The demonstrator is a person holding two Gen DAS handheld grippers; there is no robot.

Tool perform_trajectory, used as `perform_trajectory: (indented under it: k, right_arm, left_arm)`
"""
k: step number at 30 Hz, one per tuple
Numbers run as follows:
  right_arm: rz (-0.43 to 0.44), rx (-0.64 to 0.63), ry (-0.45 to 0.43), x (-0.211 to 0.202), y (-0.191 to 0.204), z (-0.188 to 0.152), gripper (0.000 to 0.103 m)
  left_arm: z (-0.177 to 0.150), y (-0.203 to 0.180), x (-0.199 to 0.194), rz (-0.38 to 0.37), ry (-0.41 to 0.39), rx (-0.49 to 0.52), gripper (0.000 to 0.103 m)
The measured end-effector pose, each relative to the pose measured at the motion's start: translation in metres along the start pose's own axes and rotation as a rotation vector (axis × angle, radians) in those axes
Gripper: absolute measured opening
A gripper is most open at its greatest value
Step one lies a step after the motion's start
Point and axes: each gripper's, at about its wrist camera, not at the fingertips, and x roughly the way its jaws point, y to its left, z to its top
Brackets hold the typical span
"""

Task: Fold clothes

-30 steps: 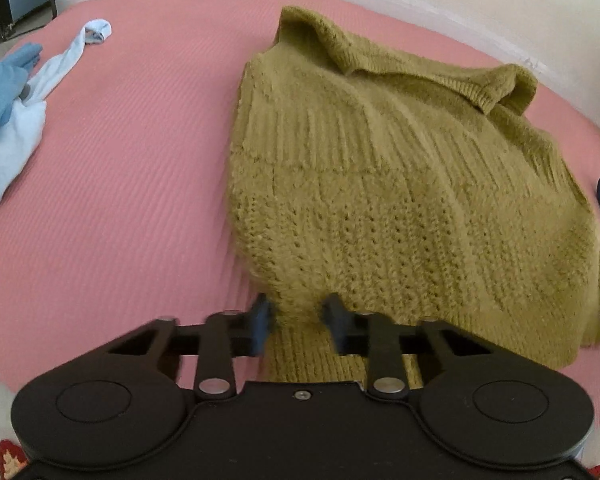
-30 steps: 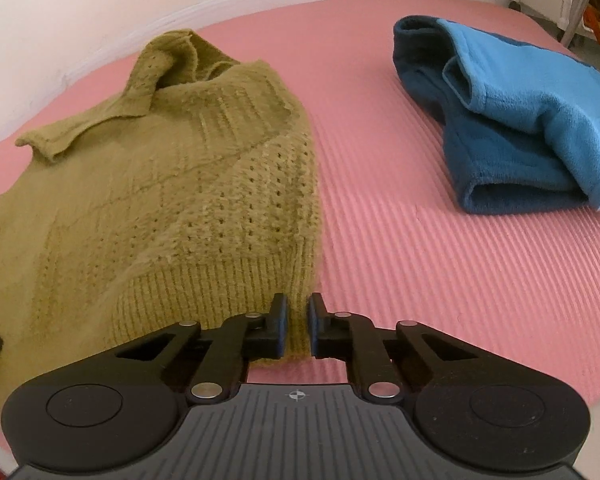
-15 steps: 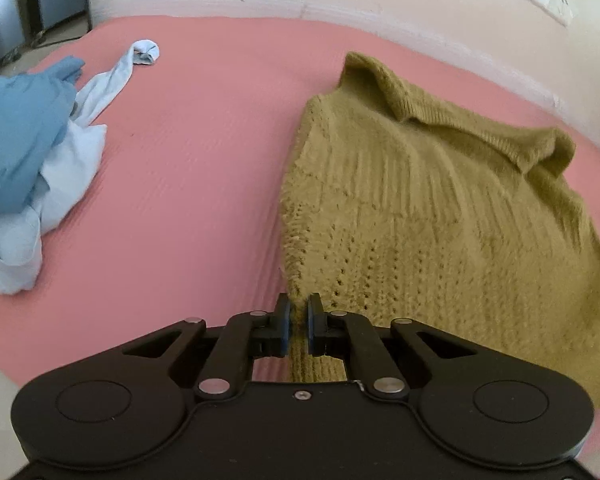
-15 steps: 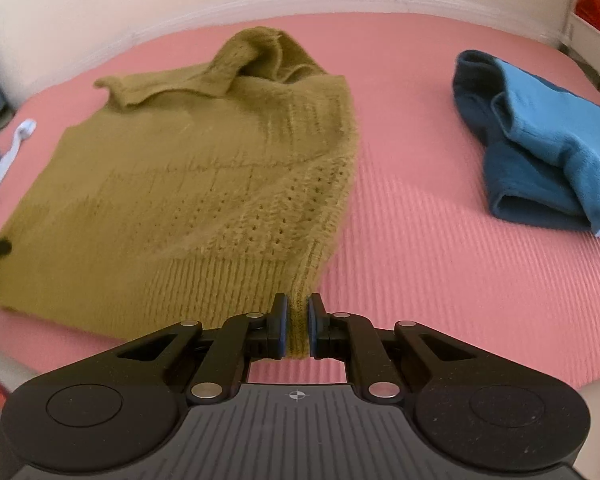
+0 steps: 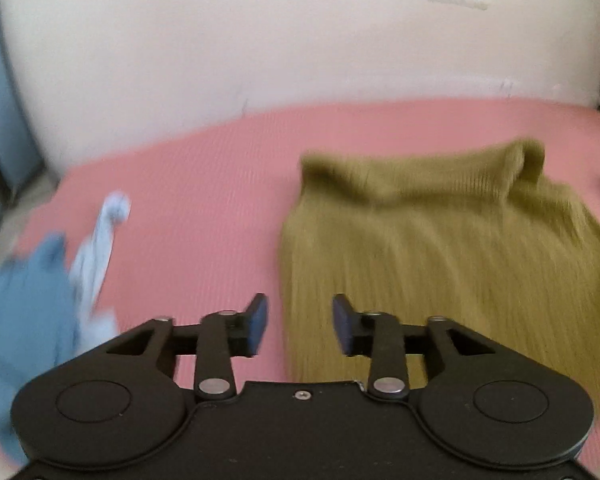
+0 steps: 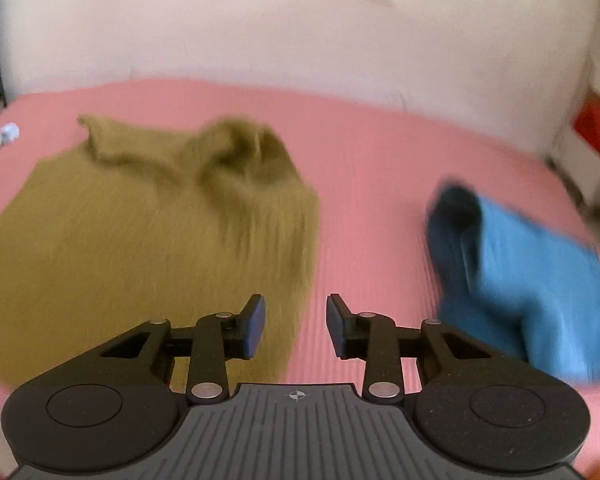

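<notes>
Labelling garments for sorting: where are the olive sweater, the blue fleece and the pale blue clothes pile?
olive sweater (image 5: pixel 440 264): left wrist view, mid body
blue fleece (image 6: pixel 540 300): right wrist view, light-blue face
pale blue clothes pile (image 5: pixel 24 312): left wrist view, blue top garment

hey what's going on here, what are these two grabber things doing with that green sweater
A person holds a pair of tongs in each hand, folding clothes on a pink mat. Both the left tongs and right tongs have just been opening, with nothing pinched between them. The olive sweater lies on the mat beyond them. A blue fleece sits to its right, light blue clothes to its left.
</notes>
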Motion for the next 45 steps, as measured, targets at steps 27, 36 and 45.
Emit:
perform_trajectory:
  k: [27, 36, 45]
  right_arm:
    - [0.156, 0.230, -0.066, 0.208, 0.020, 0.183, 0.014]
    - [0.077, 0.218, -0.087, 0.200, 0.006, 0.189, 0.032]
    - [0.091, 0.146, -0.060, 0.102, -0.035, 0.115, 0.034]
  left_arm:
    - [0.112, -0.035, 0.210, -0.151, -0.019, -0.219, 0.004]
    - [0.104, -0.026, 0.178, -0.115, -0.003, -0.241, 0.023]
    - [0.041, 0.000, 0.081, -0.086, 0.081, -0.188, 0.039]
